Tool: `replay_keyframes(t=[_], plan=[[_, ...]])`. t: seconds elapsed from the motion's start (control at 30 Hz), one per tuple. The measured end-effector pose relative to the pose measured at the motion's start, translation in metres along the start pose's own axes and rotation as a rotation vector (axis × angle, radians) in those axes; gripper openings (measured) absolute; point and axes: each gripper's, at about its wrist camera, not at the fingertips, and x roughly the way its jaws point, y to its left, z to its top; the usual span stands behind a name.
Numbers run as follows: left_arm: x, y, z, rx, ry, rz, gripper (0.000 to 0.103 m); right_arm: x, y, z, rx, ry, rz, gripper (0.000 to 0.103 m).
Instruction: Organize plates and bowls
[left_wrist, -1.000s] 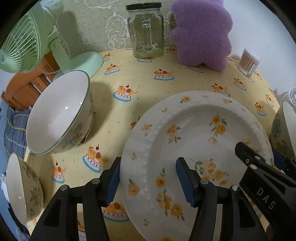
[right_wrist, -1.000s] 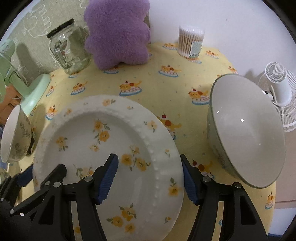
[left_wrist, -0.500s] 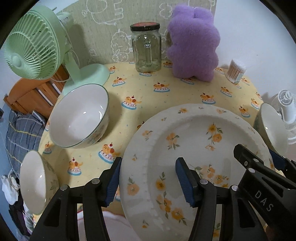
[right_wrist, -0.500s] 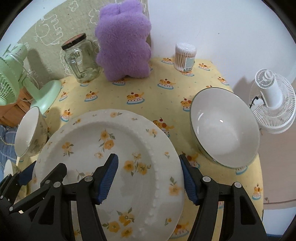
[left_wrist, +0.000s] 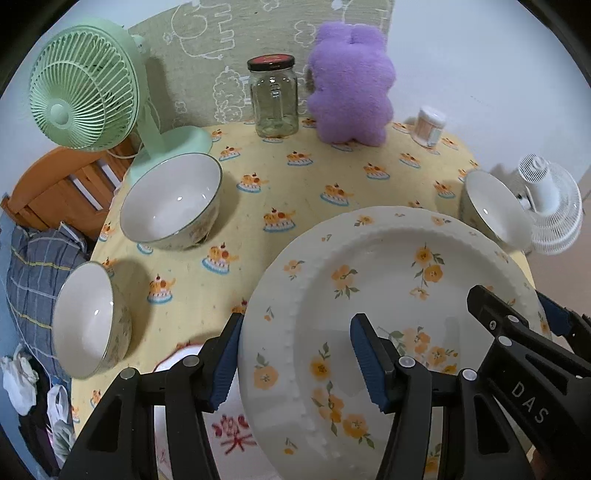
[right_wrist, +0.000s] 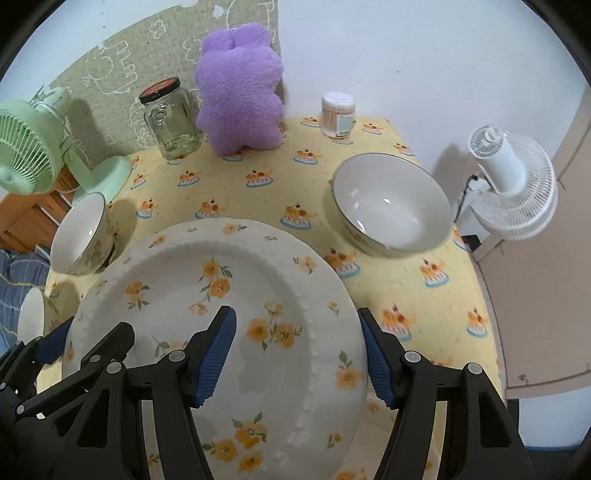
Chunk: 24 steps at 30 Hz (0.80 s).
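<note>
My left gripper (left_wrist: 297, 356) and right gripper (right_wrist: 297, 356), jaws half-spread, each pinching opposite rims of the floral plate (left_wrist: 388, 295) at lower frame.

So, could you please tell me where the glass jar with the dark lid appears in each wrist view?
Left wrist: glass jar at top centre, just left of the purple plush.
Right wrist: jar at upper left, again left of the plush.
Shared landmark: the purple plush.

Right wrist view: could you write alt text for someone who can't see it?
Two claws, right and left, grip opposite rims of a large white plate with orange flowers, held above a yellow patterned tablecloth. Around it sit three bowls, a purple plush toy, a glass jar and two small fans.
</note>
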Motion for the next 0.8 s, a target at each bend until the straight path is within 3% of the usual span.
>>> replay_keyframes(t=[0.8], plan=[[-0.041,-0.04,-0.096,0.166,0.032,-0.119,0.059,-0.065,-0.049,-0.112,0.125,0.013,-0.112,0.069]])
